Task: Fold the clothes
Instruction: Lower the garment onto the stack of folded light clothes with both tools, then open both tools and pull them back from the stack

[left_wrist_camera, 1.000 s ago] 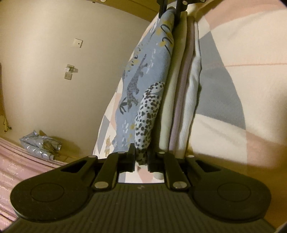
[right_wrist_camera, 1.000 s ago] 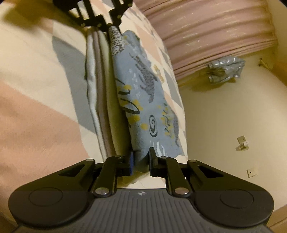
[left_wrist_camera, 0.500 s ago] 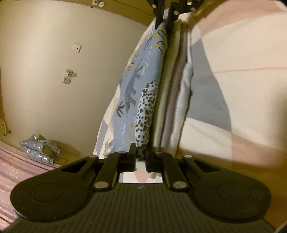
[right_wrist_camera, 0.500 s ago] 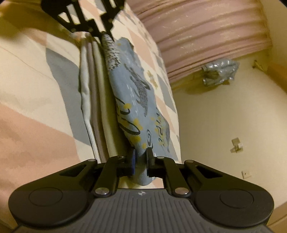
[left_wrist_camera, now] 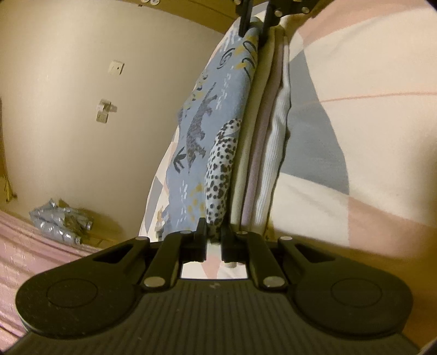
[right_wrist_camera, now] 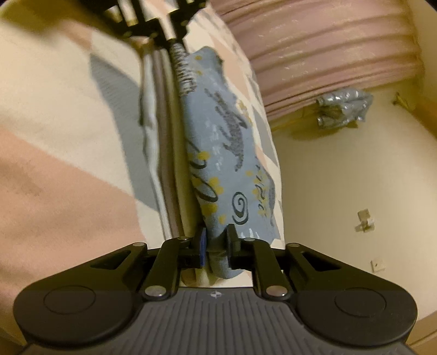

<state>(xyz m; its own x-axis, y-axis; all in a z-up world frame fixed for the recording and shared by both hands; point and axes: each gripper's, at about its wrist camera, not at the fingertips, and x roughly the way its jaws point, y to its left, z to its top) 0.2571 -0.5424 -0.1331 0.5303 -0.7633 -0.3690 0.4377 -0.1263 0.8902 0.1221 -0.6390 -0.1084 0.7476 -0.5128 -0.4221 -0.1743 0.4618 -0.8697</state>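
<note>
A folded blue garment with leopard and animal prints (left_wrist_camera: 210,136) (right_wrist_camera: 232,153) lies on top of a stack of folded clothes (left_wrist_camera: 270,153) (right_wrist_camera: 164,169) in cream, pale pink and ribbed white. My left gripper (left_wrist_camera: 212,234) is shut on one end of the blue garment. At the opposite end my right gripper (right_wrist_camera: 215,243) is shut on the same garment. Each gripper shows at the top of the other's view, the right gripper (left_wrist_camera: 255,19) and the left gripper (right_wrist_camera: 166,35). The stack rests on a bedspread (left_wrist_camera: 368,109) of cream, pink and grey patches.
A beige wall (left_wrist_camera: 82,109) with small fittings runs beside the bed. Pink pleated fabric (right_wrist_camera: 314,49) and a crumpled silvery bundle (right_wrist_camera: 344,109) (left_wrist_camera: 60,224) sit at the wall's end. The bedspread (right_wrist_camera: 54,136) spreads wide on the other side of the stack.
Both grippers stayed shut on the blue garment and shifted slightly with it against the stack. The right wrist view is now blurred from motion.
</note>
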